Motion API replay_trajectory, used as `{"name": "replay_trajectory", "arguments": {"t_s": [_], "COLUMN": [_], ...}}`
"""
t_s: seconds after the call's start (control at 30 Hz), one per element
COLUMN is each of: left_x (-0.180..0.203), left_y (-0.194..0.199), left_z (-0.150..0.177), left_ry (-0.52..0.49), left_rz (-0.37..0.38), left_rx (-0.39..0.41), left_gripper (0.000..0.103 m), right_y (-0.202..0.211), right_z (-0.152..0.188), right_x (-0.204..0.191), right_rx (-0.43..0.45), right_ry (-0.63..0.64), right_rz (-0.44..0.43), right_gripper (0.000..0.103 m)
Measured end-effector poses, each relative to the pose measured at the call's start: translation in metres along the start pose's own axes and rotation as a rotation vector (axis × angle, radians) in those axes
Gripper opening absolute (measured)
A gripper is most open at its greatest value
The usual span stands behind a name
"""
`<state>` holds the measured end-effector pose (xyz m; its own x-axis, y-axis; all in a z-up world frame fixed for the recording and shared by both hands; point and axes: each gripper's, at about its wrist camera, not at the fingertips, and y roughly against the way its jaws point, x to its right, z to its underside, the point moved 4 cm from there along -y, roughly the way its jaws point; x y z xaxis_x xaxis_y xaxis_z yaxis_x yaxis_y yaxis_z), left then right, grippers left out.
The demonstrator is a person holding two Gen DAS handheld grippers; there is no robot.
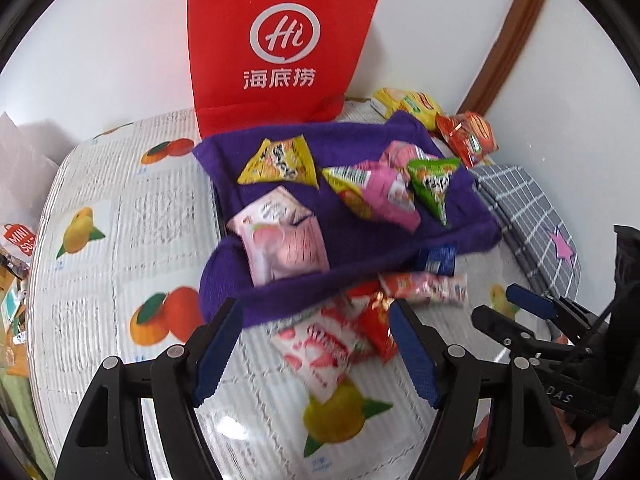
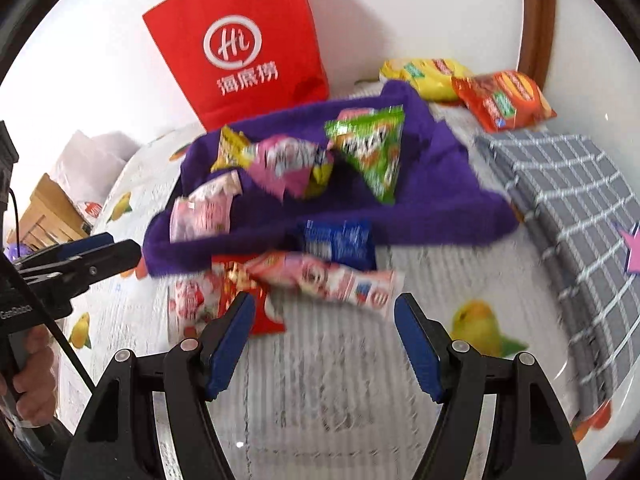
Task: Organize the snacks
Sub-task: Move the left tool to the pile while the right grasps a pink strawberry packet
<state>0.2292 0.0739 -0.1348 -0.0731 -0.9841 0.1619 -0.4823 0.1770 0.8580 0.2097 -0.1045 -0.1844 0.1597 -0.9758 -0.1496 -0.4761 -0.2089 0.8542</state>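
Crinkly foil snack packets (image 1: 362, 188), triangular and pillow-shaped, heaped on fuzzy purple towel (image 1: 360, 248) atop fruit-print counter (image 1: 140, 220); more beside it. Left claw (image 1: 316, 344), right claw (image 2: 324, 344) both spread, empty.

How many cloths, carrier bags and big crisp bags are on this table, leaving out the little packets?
Carrier bags: 1, the red paper bag
Cloths: 2, the purple towel and the grey checked cloth
Big crisp bags: 2, the yellow bag and the orange-red bag
Total: 5
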Motion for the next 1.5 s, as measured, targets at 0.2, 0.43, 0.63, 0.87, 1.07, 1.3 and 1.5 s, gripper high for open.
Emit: {"name": "replay_trajectory", "arguments": {"t_s": [0.2, 0.43, 0.63, 0.87, 1.07, 1.3, 1.5], "left_x": [-0.003, -0.005, -0.004, -0.006, -0.025, -0.031, -0.033], "left_y": [-0.007, -0.015, -0.021, -0.02, -0.019, -0.018, -0.02], "left_z": [0.014, 0.024, 0.027, 0.031, 0.033, 0.039, 0.038], "left_ry": [-0.017, -0.028, -0.037, -0.043, 0.007, 0.036, 0.056], "left_rz": [0.029, 0.056, 0.072, 0.085, 0.077, 0.063, 0.054], "left_rx": [-0.013, -0.019, -0.028, -0.033, -0.038, -0.051, -0.058], "left_gripper": [0.073, 0.073, 0.073, 0.073, 0.072, 0.072, 0.072], "right_y": [-0.02, -0.041, -0.05, -0.052, -0.047, -0.035, -0.041], "right_z": [0.022, 0.029, 0.027, 0.025, 0.027, 0.02, -0.002], "right_x": [-0.009, -0.012, -0.012, -0.016, -0.004, 0.004, -0.01], "right_rx": [-0.024, -0.042, -0.012, 0.021, 0.021, 0.065, 0.093], "right_ry": [-0.034, -0.048, -0.051, -0.002, -0.07, -0.063, 0.074], "right_rz": [-0.002, 0.019, 0.048, 0.122, 0.064, 0.031, 0.043], "right_gripper": [0.072, 0.072, 0.071, 0.021, 0.009, 0.044, 0.053]}}
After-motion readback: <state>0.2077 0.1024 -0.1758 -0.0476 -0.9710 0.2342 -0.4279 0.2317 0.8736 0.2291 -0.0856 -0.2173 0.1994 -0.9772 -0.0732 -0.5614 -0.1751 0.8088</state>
